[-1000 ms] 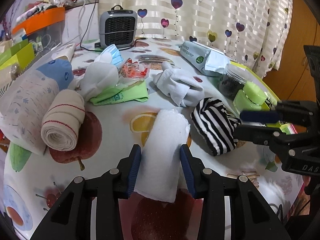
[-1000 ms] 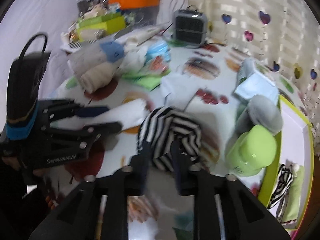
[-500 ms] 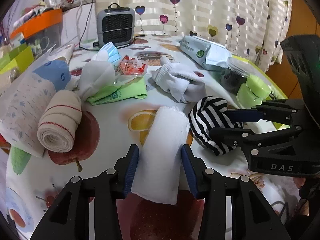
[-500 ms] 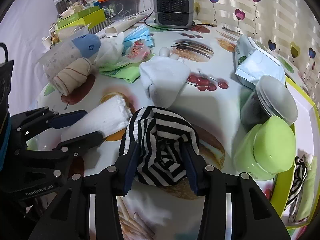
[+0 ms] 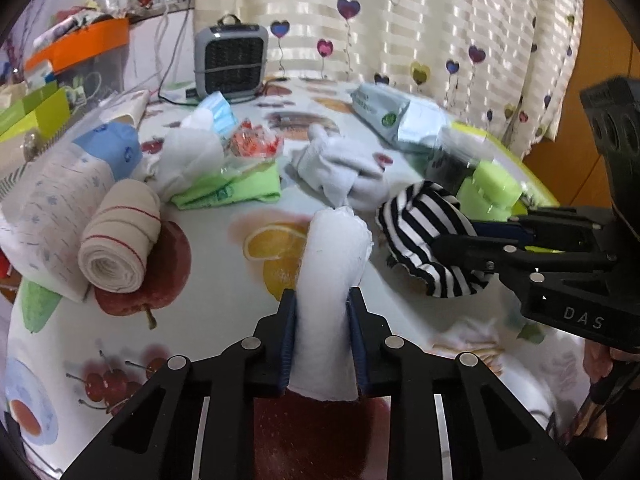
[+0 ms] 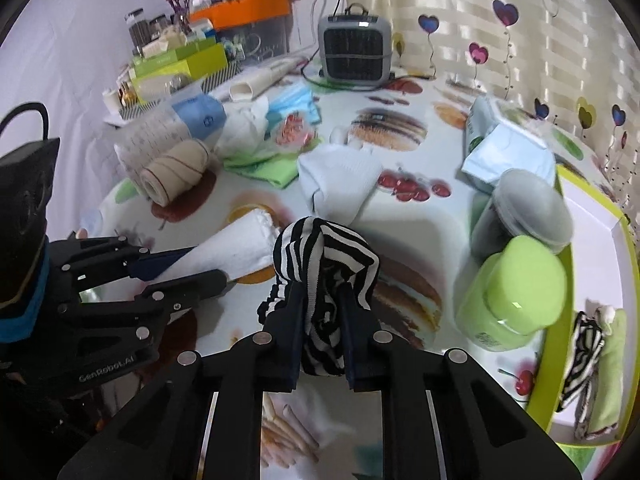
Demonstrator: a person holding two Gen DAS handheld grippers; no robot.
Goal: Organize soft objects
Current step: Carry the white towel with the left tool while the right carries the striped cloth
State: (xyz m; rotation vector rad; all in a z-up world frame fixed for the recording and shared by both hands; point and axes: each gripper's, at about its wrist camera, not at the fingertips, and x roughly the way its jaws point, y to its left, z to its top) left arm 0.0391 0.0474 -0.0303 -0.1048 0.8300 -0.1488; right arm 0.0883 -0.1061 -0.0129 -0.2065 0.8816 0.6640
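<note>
Containers: a yellow-green-rimmed tray (image 6: pixel 568 216) is sitting at the right edge of the worktop (image 6: pixel 424 220), holding a striped fabric piece (image 6: pixel 582 354) and a light green folded cloth (image 6: pixel 610 380) side by side in its near corner. Just beside the tray's left rim, a lime-lidded jar (image 6: pixel 516 296) and a grey-lidded jar (image 6: pixel 528 210) with dark contents are standing close together. An orange-lidded clear bin (image 6: pixel 248 20) is sitting at the far left edge; contents cannot be made out.

Left claw (image 5: pixel 322 344): jaws are closing, pads pressing both sides of a white rolled towel (image 5: pixel 332 264) lying lengthwise on the worktop over the orange-slice print. A second ago the pads were standing apart from the towel's sides; now they are pinching it in visibly.

Right claw (image 6: pixel 322 340): fully closed on the black-and-white striped sock bundle (image 6: pixel 324 252), fabric bunching between the pads. Half a second ago the jaws were straddling the bundle loosely. The bundle is sitting just right of the towel, near the lime-lidded jar.

Unchanged since the earlier frames: white sock bundle (image 5: pixel 340 168), beige rolled bandage (image 5: pixel 120 240) and green cloth (image 5: pixel 236 190) are lying farther back.
</note>
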